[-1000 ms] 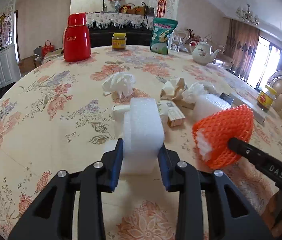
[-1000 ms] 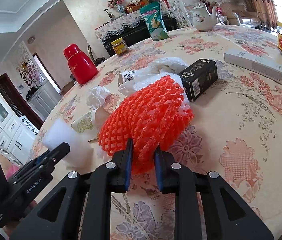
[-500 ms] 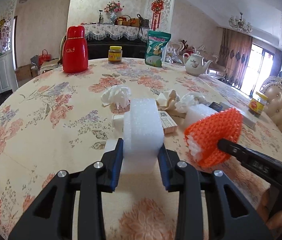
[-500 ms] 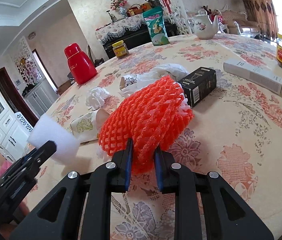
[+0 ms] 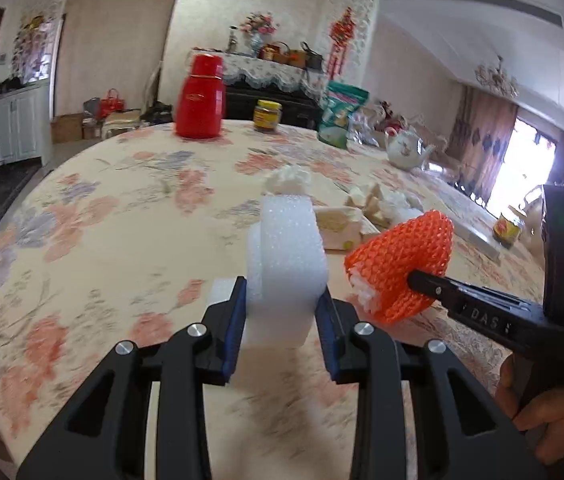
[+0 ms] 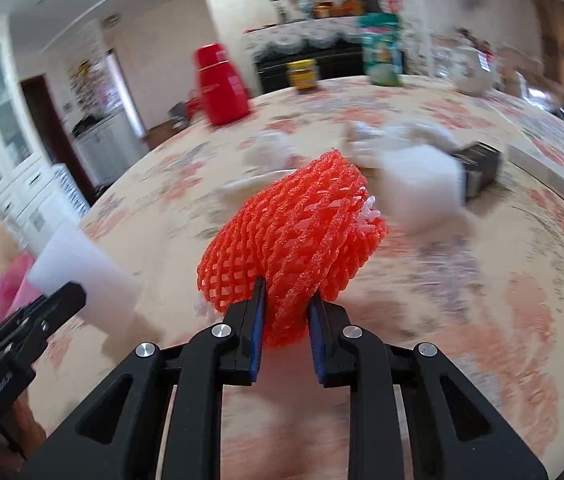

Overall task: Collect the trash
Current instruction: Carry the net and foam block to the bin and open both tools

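**Inspector:** Trash items first. White foam roll (image 5: 287, 268) sits between the jaws of the left gripper (image 5: 282, 316), clamped at its lower sides by both blue pads and standing upright above them. Orange foam net (image 6: 294, 240) is pinched at its base in the right gripper (image 6: 285, 320), the mesh bulging up and forward past the pads.

**Clerk:** Pose of the two tools?

**Inspector:** Both are held above the near edge of the table (image 5: 122, 216), pointing across it. From the left wrist view the right gripper comes in from the right side, roughly level, with the person's hand (image 5: 542, 412) wrapped on its handle; the net hangs at its tip, just beside the foam roll but apart from it. From the right wrist view the left gripper enters at lower left with the white roll at its end.

**Clerk:** Jaw opening?

**Inspector:** Left jaws are moderately apart, set by the width of the roll. Right jaws are much closer together, squeezing the net's narrow base.

**Clerk:** Remaining material on the table?

**Inspector:** Crumpled white tissue (image 5: 288, 180), a small cardboard carton (image 5: 338, 226), more crumpled paper (image 5: 382, 204), a black box (image 6: 480, 170) and a long white box (image 6: 554, 180) lie beyond the grippers. Further back stand a red thermos (image 5: 201, 98), a yellow-lidded jar (image 5: 268, 116), a green snack bag (image 5: 342, 118) and a white teapot (image 5: 404, 150). The right wrist view is motion-blurred; finer detail cannot be told.
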`<state>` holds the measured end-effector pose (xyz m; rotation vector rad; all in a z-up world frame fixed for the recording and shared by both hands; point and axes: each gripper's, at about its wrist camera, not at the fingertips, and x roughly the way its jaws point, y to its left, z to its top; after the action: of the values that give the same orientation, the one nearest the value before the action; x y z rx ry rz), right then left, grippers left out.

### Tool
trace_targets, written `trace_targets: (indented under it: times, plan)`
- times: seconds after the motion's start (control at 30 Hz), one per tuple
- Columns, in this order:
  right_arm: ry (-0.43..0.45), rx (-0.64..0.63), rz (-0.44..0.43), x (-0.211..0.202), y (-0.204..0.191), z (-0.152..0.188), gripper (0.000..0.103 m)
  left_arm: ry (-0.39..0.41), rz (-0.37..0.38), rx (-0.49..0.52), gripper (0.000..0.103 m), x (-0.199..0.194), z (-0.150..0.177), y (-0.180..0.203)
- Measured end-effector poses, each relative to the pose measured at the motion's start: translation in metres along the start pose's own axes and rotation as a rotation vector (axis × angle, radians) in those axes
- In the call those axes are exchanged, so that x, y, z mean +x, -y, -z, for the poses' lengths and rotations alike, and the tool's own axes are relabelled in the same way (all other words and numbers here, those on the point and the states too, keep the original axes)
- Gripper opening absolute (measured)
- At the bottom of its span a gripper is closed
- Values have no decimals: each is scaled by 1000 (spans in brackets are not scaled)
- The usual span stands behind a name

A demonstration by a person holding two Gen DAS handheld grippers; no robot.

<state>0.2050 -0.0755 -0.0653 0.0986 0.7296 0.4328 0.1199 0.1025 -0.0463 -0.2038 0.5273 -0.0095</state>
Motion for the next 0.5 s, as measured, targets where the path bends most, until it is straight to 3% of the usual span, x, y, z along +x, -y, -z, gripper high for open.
trace_targets:
  times: [0.17,0.5]
  plan:
    - [3,-140,-67,-5,-59,0,22,45,-48,-17,32,-33,2,-33]
    - [-15,-364,-162,10,-162,4,22,90,-252,-71,32,-89,9,-117]
